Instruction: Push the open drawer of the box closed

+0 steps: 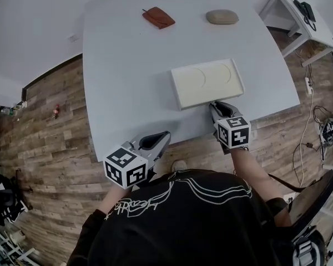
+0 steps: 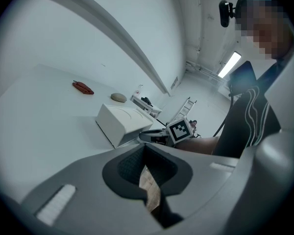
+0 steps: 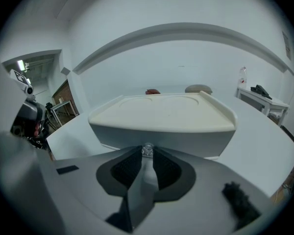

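A cream box [image 1: 207, 82] lies on the white table [image 1: 127, 82], and its drawer front [image 3: 161, 133] faces me and looks nearly flush with the body. My right gripper [image 1: 217, 105] is at the middle of that front. In the right gripper view the right gripper [image 3: 147, 155] has its jaws together, and the drawer's small clear knob [image 3: 147, 150] sits right at the tips. My left gripper [image 1: 164, 135] is shut and empty, held low off the table's near edge. From the left gripper [image 2: 145, 151] the box [image 2: 120, 124] shows ahead with the right gripper [image 2: 154, 136] at its front.
A red flat object [image 1: 158, 17] and a tan oval object [image 1: 222, 16] lie at the table's far side. A small white side table [image 1: 305, 21] with a phone stands at the right. Cables [image 1: 324, 129] trail on the wooden floor.
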{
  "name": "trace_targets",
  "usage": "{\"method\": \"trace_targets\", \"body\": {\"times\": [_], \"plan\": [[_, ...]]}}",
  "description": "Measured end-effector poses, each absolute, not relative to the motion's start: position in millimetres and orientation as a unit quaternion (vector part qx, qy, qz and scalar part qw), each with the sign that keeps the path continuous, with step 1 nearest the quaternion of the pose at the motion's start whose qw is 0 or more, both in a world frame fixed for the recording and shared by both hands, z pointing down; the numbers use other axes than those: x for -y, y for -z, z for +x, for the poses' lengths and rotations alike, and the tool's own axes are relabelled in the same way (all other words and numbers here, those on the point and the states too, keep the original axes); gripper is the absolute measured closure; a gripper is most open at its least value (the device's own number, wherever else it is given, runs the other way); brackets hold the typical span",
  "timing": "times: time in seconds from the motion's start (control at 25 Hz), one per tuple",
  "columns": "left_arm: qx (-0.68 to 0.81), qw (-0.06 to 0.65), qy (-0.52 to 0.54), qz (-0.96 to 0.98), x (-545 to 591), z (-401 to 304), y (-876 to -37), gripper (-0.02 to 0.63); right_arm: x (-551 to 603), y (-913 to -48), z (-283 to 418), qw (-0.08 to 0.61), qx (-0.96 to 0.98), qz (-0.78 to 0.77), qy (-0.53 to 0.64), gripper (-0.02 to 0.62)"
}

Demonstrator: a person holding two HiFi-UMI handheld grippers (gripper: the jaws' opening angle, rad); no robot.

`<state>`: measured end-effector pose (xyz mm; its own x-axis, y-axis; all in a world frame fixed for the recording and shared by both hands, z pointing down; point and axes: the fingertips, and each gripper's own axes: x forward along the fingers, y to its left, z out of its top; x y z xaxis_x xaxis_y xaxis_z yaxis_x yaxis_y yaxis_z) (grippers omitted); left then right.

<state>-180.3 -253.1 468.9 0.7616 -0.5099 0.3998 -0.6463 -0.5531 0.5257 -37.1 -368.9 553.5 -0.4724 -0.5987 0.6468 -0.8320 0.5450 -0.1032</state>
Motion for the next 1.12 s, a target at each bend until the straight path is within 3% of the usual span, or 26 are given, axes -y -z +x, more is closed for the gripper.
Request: {"method": "trace_targets", "body": {"times": [0.44, 0.8, 0.96, 1.12], "plan": [[0.337, 0.334, -0.097, 0.875, 230.4, -167.2, -462.8, 0.598, 339.8, -540.7, -36.5, 0.256, 0.859, 0.387, -0.216, 0.528], [0.325, 0.292, -0.092, 0.895, 173.8, -86.3, -419.7, 0.598, 226.0, -454.2, -9.0, 0.141, 0.922, 0.265, -0.246, 0.529], [0.319, 0.272, -0.076, 0.905, 138.4, -44.8, -395.9, 0.598, 177.6, -408.6, 18.3, 0.087, 0.935, 0.231, -0.255, 0.584], [0.313, 0.259, -0.057, 0.912, 100.1, -8.0, -374.2, 0.598, 120.6, -378.4, 35.0, 0.071, 0.952, 0.181, -0.236, 0.586]]}}
